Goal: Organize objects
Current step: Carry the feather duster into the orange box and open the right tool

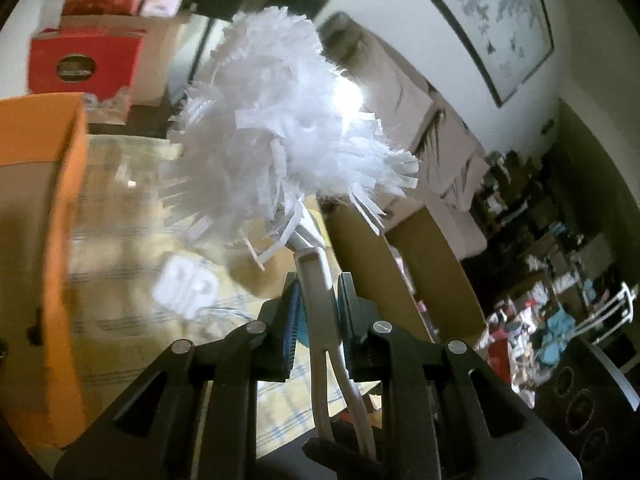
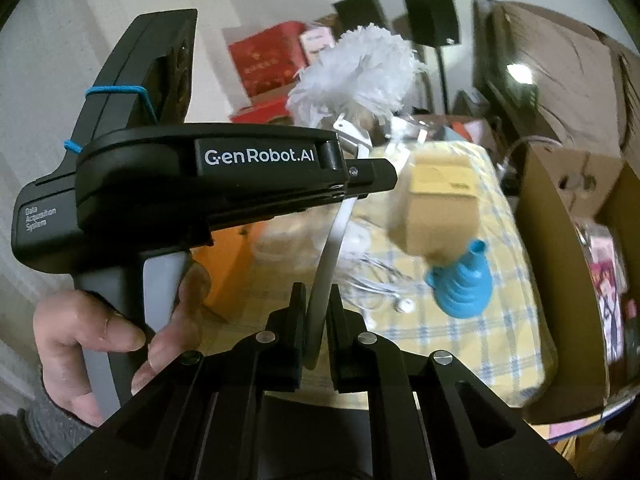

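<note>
A duster with a fluffy white head (image 1: 280, 120) and a pale handle (image 1: 316, 280) is held up above the table. My left gripper (image 1: 318, 285) is shut on the handle just below the head. In the right wrist view, my right gripper (image 2: 316, 296) is shut on the lower part of the same handle (image 2: 335, 236). The duster head (image 2: 360, 72) rises behind the left gripper (image 2: 372, 178), which a person's hand (image 2: 120, 340) holds from the side. Both grippers grip one duster, the left above the right.
A yellow checked tablecloth (image 2: 492, 344) carries a small cardboard box (image 2: 440, 204), a blue ribbed funnel (image 2: 460, 280), white earphones (image 2: 402, 305) and a white case (image 1: 184, 288). An orange box (image 1: 40, 200) stands at left. An open cardboard carton (image 2: 568, 216) stands at right, red boxes (image 1: 84, 64) behind.
</note>
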`<state>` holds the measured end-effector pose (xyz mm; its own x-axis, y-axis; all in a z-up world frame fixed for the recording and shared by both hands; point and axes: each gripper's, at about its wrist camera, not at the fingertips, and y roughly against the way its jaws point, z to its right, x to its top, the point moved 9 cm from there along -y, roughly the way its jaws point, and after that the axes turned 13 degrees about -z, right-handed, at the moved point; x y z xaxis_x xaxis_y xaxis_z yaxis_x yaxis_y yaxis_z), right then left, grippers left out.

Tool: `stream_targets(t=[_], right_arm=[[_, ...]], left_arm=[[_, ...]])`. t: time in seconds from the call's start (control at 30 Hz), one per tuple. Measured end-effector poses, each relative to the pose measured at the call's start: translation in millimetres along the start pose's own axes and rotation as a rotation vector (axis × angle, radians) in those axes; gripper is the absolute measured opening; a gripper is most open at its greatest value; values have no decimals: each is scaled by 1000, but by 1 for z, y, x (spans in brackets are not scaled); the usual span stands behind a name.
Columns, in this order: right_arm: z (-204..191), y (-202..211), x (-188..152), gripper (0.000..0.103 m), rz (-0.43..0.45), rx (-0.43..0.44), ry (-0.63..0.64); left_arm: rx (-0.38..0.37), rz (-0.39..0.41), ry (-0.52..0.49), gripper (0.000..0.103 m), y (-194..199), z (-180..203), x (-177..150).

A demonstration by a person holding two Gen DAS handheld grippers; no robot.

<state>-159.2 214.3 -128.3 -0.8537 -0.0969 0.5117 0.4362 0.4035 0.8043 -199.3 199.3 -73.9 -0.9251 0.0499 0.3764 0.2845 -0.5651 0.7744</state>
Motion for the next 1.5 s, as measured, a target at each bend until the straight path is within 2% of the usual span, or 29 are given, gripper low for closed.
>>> stream_targets(t=[0.3, 0.63, 1.0, 1.33, 1.43, 1.5], right_arm=[[-68, -22, 20, 9, -27, 61, 132], [-123, -71, 35, 9, -97, 111, 246], [-156, -123, 34, 9, -187, 113, 335], [-154, -144, 39, 9, -234, 110, 332], [-152, -150, 40, 9, -245, 107, 331], [-153, -152, 42, 9, -247, 108, 331]], left_arm=[[53, 106, 140, 17, 58, -77, 2], [88, 164, 289, 18, 80, -152, -13], [69, 148, 442, 20, 77, -227, -37], [57, 81, 501, 24, 57, -255, -46], [75, 76, 515, 27, 57, -261, -51], [97, 82, 522, 38, 61, -263, -55]])
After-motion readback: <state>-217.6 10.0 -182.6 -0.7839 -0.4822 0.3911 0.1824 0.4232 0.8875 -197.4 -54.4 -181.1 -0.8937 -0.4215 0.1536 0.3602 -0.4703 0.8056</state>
